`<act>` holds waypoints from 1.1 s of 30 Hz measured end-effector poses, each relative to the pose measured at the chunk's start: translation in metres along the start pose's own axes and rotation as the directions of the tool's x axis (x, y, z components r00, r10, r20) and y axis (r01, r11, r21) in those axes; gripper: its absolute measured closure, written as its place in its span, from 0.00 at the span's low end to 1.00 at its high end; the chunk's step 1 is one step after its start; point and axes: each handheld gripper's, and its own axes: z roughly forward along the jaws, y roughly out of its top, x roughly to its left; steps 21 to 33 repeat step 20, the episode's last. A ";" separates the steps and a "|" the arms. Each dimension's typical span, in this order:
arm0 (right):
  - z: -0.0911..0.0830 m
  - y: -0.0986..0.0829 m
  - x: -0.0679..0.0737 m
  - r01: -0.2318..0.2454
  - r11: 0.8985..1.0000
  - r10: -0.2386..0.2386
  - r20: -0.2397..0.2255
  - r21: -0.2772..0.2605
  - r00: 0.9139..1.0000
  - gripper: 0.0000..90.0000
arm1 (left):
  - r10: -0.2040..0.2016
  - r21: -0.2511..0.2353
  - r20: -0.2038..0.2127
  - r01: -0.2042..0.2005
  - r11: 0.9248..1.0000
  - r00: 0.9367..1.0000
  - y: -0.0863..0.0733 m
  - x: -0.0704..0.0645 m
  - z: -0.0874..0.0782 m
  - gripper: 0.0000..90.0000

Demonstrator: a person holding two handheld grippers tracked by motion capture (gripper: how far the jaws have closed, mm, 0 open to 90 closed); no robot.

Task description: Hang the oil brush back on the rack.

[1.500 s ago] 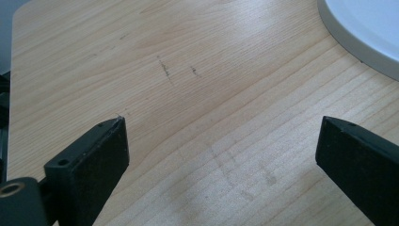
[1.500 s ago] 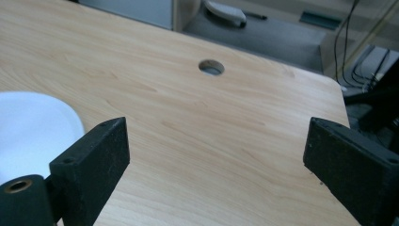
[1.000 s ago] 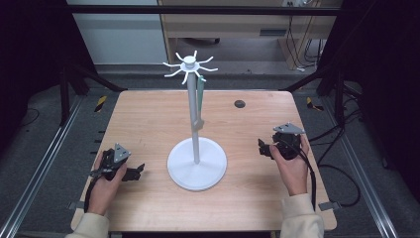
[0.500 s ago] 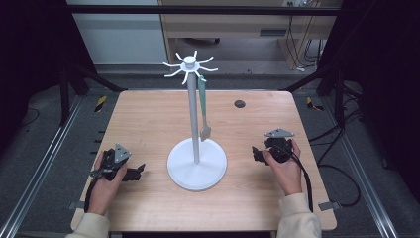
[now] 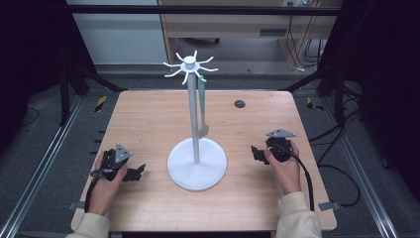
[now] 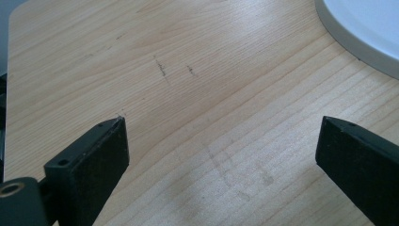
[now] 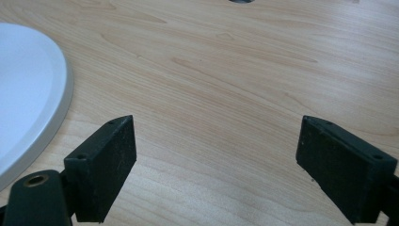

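Both your grippers, left point(image 5: 134, 172) and right point(image 5: 256, 153), sit spread apart, gripping nothing; one stand point(image 5: 196, 161), one spatula point(image 5: 202, 106) half-hidden behind its pole.

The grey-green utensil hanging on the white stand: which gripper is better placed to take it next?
Probably the right gripper. The utensil hangs on the stand's right side, facing that gripper, whose jaws are open. The left gripper, also open, would have to reach past the pole.

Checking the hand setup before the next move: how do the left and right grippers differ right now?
The left gripper rests nearer the table's front edge; the right gripper sits farther forward. The left lies left of the white stand's base, the right on its right. Both point toward the base, jaws open, holding nothing.
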 end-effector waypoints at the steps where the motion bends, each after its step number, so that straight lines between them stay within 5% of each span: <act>1: 0.000 0.000 -0.001 0.002 1.000 -0.002 -0.004 -0.007 1.000 0.15 | 0.000 0.000 0.000 0.000 1.000 1.000 0.000 0.000 0.000 0.03; 14: 0.005 -0.004 -0.006 -0.011 0.997 0.011 0.001 -0.078 1.000 0.16 | 0.003 0.002 0.001 -0.003 1.000 1.000 0.000 -0.001 0.001 0.03; 33: 0.003 -0.005 -0.004 -0.017 0.996 0.016 -0.015 -0.090 1.000 0.16 | 0.004 0.002 0.003 -0.004 1.000 1.000 0.000 -0.001 0.001 0.03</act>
